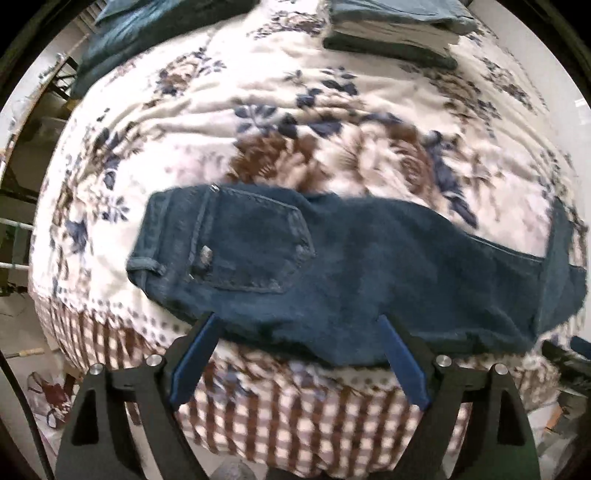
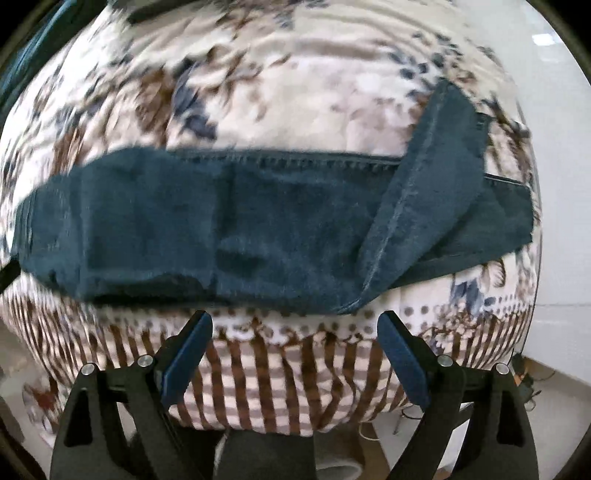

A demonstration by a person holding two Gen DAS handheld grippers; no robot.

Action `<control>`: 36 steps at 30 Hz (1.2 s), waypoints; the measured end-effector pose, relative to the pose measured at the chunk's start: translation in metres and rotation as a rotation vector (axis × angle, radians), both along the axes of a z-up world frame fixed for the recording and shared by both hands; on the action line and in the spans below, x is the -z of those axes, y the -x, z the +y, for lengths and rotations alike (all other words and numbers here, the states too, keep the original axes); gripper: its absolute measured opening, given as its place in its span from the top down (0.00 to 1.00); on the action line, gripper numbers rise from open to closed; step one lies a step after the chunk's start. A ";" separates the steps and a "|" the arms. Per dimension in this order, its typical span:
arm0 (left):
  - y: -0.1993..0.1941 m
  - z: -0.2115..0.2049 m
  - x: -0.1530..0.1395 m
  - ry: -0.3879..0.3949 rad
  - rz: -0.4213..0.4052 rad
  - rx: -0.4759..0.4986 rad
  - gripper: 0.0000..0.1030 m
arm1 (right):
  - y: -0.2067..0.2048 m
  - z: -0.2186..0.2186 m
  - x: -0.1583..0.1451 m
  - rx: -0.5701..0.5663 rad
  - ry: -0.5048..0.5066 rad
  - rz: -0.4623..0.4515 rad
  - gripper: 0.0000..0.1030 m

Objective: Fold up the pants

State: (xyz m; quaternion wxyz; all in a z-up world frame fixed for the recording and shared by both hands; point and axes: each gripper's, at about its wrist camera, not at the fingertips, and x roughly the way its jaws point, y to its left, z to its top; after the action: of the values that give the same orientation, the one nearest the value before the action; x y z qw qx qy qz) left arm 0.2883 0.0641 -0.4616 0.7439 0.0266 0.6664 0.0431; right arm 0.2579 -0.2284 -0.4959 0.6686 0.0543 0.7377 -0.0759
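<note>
Dark blue jeans [image 1: 332, 273] lie folded lengthwise along the near edge of a floral bedspread [image 1: 295, 122]. In the left wrist view the waistband and back pocket [image 1: 251, 243] are at the left. My left gripper [image 1: 299, 325] hovers open above the jeans' near edge, with nothing between its blue pads. The right wrist view shows the jeans' legs [image 2: 229, 225], with one hem end [image 2: 428, 177] flipped up diagonally over the other. My right gripper [image 2: 295, 325] stands open just in front of the leg edge, holding nothing.
A stack of folded clothes [image 1: 395, 33] sits at the far side of the bed and a dark teal pillow [image 1: 140, 33] lies at the far left. The checked border [image 1: 295, 417] of the bedspread hangs over the near edge. Floor clutter [image 1: 48, 398] shows at the left.
</note>
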 end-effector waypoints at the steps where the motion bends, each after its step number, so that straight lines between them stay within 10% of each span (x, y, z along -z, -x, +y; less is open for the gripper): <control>1: -0.005 0.002 0.005 -0.010 -0.004 -0.004 0.16 | -0.006 -0.007 -0.001 0.027 0.008 -0.007 0.10; 19: -0.068 -0.082 0.071 -0.029 0.010 -0.017 0.16 | -0.150 -0.199 0.115 0.252 0.192 0.005 0.10; 23: -0.065 -0.099 0.076 -0.043 0.030 -0.003 0.16 | -0.163 -0.211 0.136 0.244 0.189 0.031 0.52; 25: -0.063 -0.105 0.077 -0.052 0.038 0.010 0.16 | -0.157 -0.217 0.126 0.276 0.171 -0.022 0.93; 33: -0.055 -0.121 0.074 -0.047 0.044 0.021 0.16 | -0.033 -0.305 0.033 0.673 0.051 -0.341 0.93; 36: -0.051 -0.127 0.077 -0.035 0.057 0.013 0.16 | 0.037 -0.344 0.046 0.849 -0.022 -0.366 0.93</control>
State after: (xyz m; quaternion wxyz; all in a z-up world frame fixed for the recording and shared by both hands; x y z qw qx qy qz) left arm 0.3392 -0.0630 -0.5387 0.7242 0.0452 0.6864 0.0490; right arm 0.2211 -0.5724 -0.5415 0.6972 0.3710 0.5207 -0.3243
